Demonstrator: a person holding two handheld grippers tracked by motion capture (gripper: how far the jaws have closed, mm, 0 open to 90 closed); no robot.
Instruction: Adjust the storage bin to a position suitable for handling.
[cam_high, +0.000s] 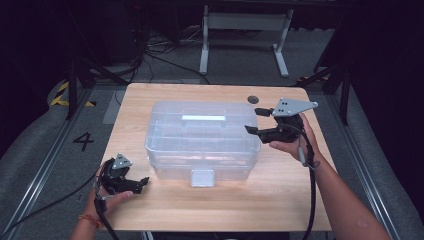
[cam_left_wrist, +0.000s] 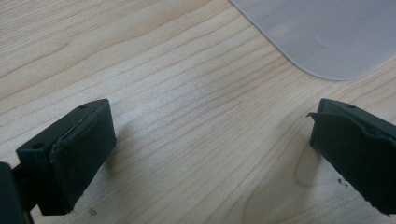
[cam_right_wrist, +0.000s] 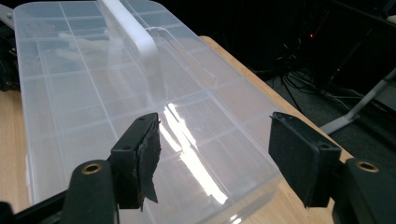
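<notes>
Clear plastic organiser box (cam_high: 202, 140) at centre of the high view, resting on the wooden worktop (cam_high: 280, 200), lid down, white handle (cam_high: 203, 118) flat along the lid, front latch (cam_high: 202, 177) facing the bottom of the frame. Inner dividers faintly visible through the lid.

Left gripper (cam_high: 142, 182) at lower left of the high view, held low by a hand (cam_high: 107, 200), just beside the box's near left corner, apart from it. Jaws spread wide, nothing between them; in the left gripper view, bare wood grain between the two black pads and a rounded corner of the box (cam_left_wrist: 327, 37) at upper right of the frame.

Right gripper (cam_high: 253, 121) at right of centre in the high view, held by the other hand (cam_high: 295, 145), tips close to the box's right end. Jaws spread, pinching nothing; in the right gripper view, lid (cam_right_wrist: 140, 93) running away toward upper left, handle (cam_right_wrist: 135, 37) at top centre, glare across the near panels. Left pad's (cam_right_wrist: 147, 158) lining torn and peeling at its lower edge.
</notes>
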